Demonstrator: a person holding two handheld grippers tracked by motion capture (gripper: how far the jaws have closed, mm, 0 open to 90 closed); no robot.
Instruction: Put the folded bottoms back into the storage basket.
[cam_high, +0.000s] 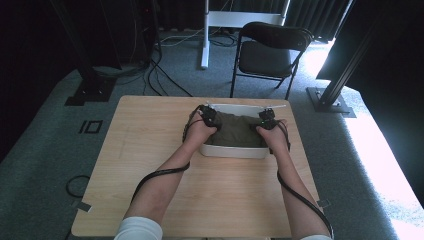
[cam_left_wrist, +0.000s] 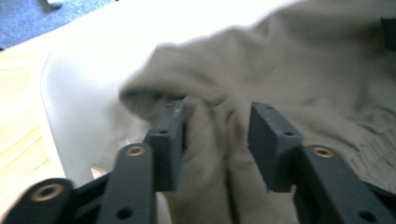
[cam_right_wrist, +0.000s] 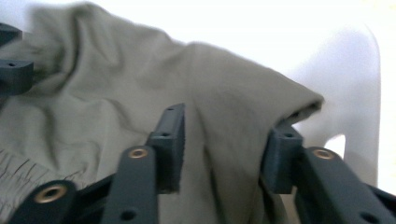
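An olive-green cloth (cam_high: 239, 129) lies bunched inside a white plastic bin (cam_high: 232, 151) at the far middle of the table. My left gripper (cam_high: 209, 116) is down at the cloth's left end. In the left gripper view its jaws (cam_left_wrist: 217, 140) stand open astride a raised fold of cloth (cam_left_wrist: 261, 79), beside the bin's white wall (cam_left_wrist: 79, 107). My right gripper (cam_high: 267, 120) is at the cloth's right end. Its jaws (cam_right_wrist: 224, 149) are also open, with a ridge of cloth (cam_right_wrist: 140, 88) between them near the bin wall (cam_right_wrist: 345, 74). The left gripper's jaw (cam_right_wrist: 14, 70) shows at the far edge.
The wooden table (cam_high: 150, 135) carries the bin. Both forearms reach in from the bottom, with black cables (cam_high: 155, 176) trailing along them. Behind the table stand a black folding chair (cam_high: 267, 52), a white post (cam_high: 205, 35) and black frame legs on grey carpet.
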